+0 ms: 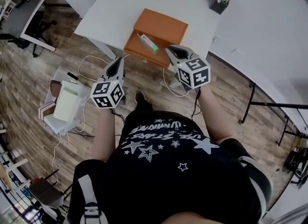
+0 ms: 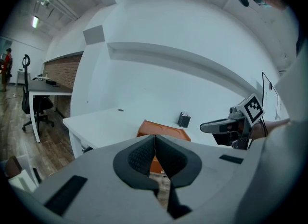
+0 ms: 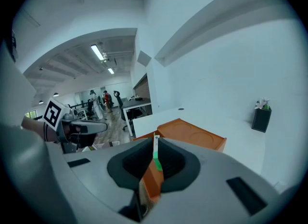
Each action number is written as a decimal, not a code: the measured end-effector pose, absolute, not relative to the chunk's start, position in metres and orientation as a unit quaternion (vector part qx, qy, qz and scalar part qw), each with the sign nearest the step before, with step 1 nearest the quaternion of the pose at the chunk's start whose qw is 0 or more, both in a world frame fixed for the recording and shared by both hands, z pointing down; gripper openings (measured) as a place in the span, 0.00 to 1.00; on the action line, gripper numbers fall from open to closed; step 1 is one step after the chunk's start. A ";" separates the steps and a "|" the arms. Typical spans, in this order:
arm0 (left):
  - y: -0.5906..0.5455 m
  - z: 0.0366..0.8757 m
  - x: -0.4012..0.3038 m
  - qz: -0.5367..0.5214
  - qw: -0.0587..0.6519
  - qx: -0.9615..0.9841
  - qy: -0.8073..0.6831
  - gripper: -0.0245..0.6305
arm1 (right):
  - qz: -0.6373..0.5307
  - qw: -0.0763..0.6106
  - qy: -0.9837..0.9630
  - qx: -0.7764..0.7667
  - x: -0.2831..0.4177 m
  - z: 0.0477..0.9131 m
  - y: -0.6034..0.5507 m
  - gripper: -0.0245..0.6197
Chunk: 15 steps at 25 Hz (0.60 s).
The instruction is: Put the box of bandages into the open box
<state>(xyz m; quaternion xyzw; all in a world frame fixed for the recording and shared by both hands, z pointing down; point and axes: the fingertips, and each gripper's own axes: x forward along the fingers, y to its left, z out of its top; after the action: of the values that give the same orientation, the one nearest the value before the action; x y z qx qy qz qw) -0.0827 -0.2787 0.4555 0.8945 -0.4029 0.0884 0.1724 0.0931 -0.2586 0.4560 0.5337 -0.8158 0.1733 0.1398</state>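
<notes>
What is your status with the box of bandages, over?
Left gripper shut, empty. Right gripper slightly open, empty. Box of bandages lies in open orange box. Nothing blocking.

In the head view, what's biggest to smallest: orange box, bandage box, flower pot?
1. orange box
2. flower pot
3. bandage box, though these last two look close in size, so that order is unsure.

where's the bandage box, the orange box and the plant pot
bandage box (image 1: 148,42), head view, on its white middle
orange box (image 1: 162,24), head view, on its far orange panel
plant pot (image 1: 218,6), head view, on its dark side
</notes>
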 end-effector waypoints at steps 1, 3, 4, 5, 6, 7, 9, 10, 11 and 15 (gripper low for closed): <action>-0.274 0.455 -0.082 0.087 0.172 0.894 -0.405 0.07 | 0.175 0.129 -0.814 0.538 0.096 0.452 -0.256 0.13; -0.266 0.456 -0.081 0.086 0.172 0.893 -0.408 0.07 | 0.174 0.117 -0.812 0.544 0.102 0.446 -0.250 0.13; -0.261 0.456 -0.080 0.086 0.171 0.892 -0.409 0.07 | 0.171 0.116 -0.812 0.546 0.104 0.444 -0.246 0.13; -0.255 0.457 -0.080 0.086 0.171 0.891 -0.411 0.07 | 0.168 0.116 -0.812 0.547 0.106 0.443 -0.242 0.13; -0.250 0.458 -0.079 0.085 0.171 0.891 -0.413 0.07 | 0.167 0.117 -0.812 0.547 0.108 0.443 -0.237 0.13; -0.244 0.458 -0.078 0.084 0.170 0.890 -0.414 0.07 | 0.167 0.117 -0.812 0.547 0.111 0.444 -0.232 0.13; -0.234 0.459 -0.076 0.082 0.170 0.888 -0.419 0.07 | 0.168 0.117 -0.813 0.544 0.114 0.446 -0.223 0.13; -0.230 0.460 -0.076 0.082 0.170 0.887 -0.422 0.07 | 0.168 0.118 -0.814 0.543 0.114 0.448 -0.218 0.13; -0.225 0.461 -0.077 0.081 0.171 0.885 -0.425 0.07 | 0.169 0.120 -0.816 0.540 0.114 0.450 -0.214 0.13; -0.206 0.469 -0.081 0.079 0.179 0.878 -0.437 0.07 | 0.169 0.127 -0.822 0.529 0.110 0.458 -0.198 0.13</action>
<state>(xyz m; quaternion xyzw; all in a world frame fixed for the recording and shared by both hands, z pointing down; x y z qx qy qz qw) -0.0810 -0.2061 0.4689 0.8779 -0.4369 0.0791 0.1792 0.1102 -0.1983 0.4581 0.5289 -0.8219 0.1691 0.1271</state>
